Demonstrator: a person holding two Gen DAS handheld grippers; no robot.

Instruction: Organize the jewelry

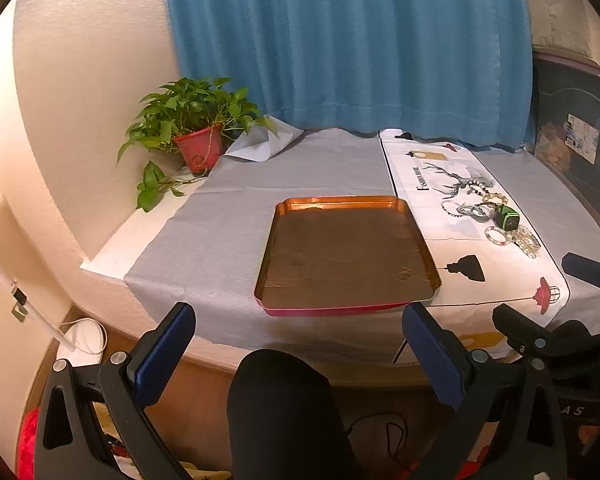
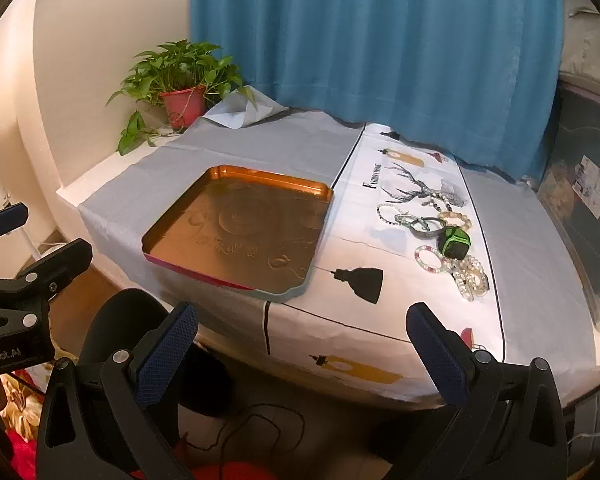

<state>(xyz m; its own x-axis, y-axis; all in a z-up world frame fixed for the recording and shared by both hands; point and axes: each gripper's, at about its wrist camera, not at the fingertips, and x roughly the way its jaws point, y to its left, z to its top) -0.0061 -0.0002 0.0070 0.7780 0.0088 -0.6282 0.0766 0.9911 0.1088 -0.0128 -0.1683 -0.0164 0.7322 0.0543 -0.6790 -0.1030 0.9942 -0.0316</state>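
Observation:
An empty copper-coloured tray lies on the grey cloth at the table's middle. A cluster of bead bracelets and a green-and-black watch lies on the white printed runner to the tray's right. My left gripper is open and empty, held off the table's front edge before the tray. My right gripper is open and empty, off the front edge, short of the jewelry. The right gripper also shows at the right edge of the left wrist view.
A potted plant in a red pot stands at the back left corner. A blue curtain hangs behind the table. A black knee is below the table edge. Cables lie on the floor.

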